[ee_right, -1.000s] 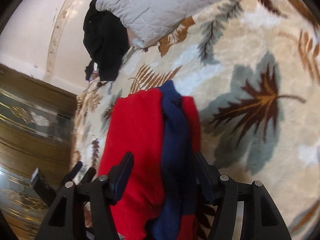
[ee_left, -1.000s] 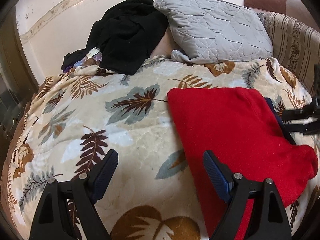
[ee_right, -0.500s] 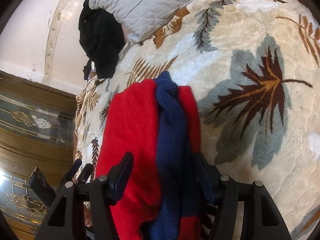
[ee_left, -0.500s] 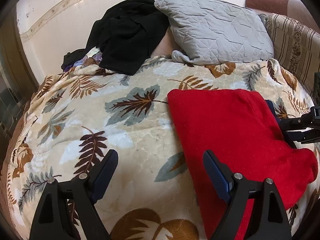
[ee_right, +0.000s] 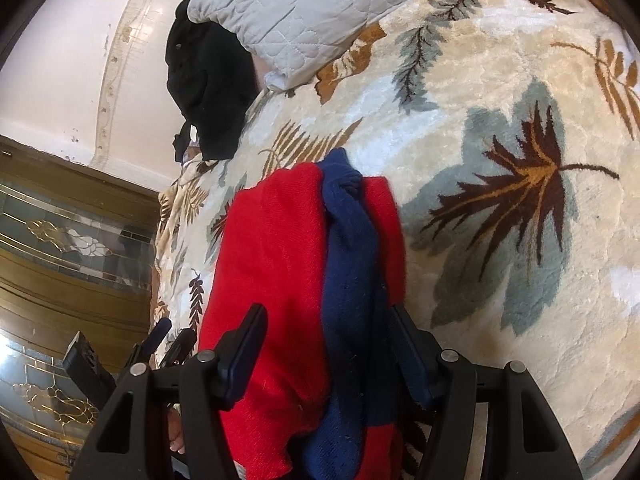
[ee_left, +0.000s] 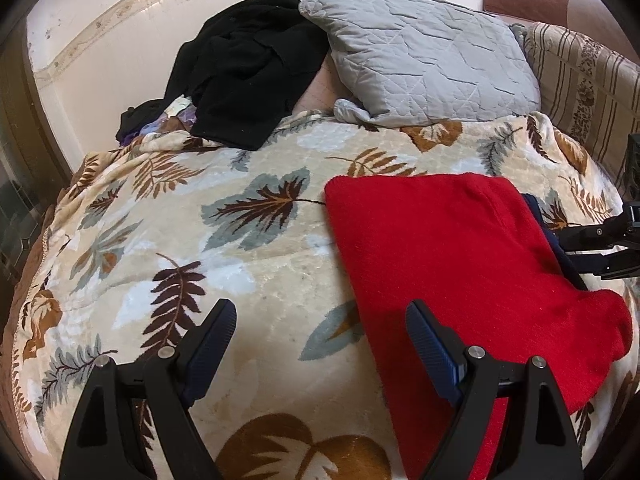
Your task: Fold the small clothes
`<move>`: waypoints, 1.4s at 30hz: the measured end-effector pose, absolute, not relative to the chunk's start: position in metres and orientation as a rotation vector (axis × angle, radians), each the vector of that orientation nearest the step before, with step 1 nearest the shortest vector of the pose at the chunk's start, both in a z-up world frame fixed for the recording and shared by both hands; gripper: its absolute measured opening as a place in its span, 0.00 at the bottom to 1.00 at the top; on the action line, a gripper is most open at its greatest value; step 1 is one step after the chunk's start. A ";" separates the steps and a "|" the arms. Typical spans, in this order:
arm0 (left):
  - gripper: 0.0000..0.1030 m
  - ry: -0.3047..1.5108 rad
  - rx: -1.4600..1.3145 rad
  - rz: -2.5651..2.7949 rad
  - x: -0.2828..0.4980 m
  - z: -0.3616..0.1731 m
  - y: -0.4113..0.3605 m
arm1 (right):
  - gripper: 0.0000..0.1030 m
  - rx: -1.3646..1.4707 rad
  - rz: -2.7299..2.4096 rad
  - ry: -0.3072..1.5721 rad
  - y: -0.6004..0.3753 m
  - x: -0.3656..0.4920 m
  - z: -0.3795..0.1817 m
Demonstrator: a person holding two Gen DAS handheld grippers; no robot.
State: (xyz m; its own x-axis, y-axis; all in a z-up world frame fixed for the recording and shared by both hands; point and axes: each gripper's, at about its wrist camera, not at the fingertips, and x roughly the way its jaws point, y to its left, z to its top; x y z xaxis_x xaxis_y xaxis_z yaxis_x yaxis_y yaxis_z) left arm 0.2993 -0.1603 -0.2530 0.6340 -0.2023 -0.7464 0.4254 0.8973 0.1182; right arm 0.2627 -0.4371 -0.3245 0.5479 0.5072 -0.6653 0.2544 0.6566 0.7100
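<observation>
A red knitted garment lies folded flat on the leaf-patterned blanket. Its navy part runs along the fold, and shows as a thin strip at the far edge in the left wrist view. My left gripper stands open; its right finger is over the garment's near-left edge and its left finger over bare blanket. My right gripper is open over the opposite side, with red and navy cloth between and under its fingers, no pinch visible. Each gripper shows in the other's view.
A grey quilted pillow and a heap of black clothes lie at the head of the bed against a white wall. A striped cushion is at the right. A wooden cabinet with glass panels stands beside the bed.
</observation>
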 end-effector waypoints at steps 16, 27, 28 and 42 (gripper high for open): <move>0.84 0.804 0.318 -0.410 0.295 -0.259 -0.169 | 0.64 0.872 0.187 1.024 -0.437 0.263 -0.327; 0.85 0.794 0.322 -0.409 0.295 -0.260 -0.171 | 0.64 0.871 0.190 1.026 -0.439 0.259 -0.328; 0.85 0.793 0.322 -0.410 0.295 -0.260 -0.171 | 0.64 0.871 0.190 1.027 -0.439 0.259 -0.328; 0.85 0.795 0.321 -0.410 0.295 -0.260 -0.170 | 0.64 0.868 0.185 1.041 -0.436 0.261 -0.332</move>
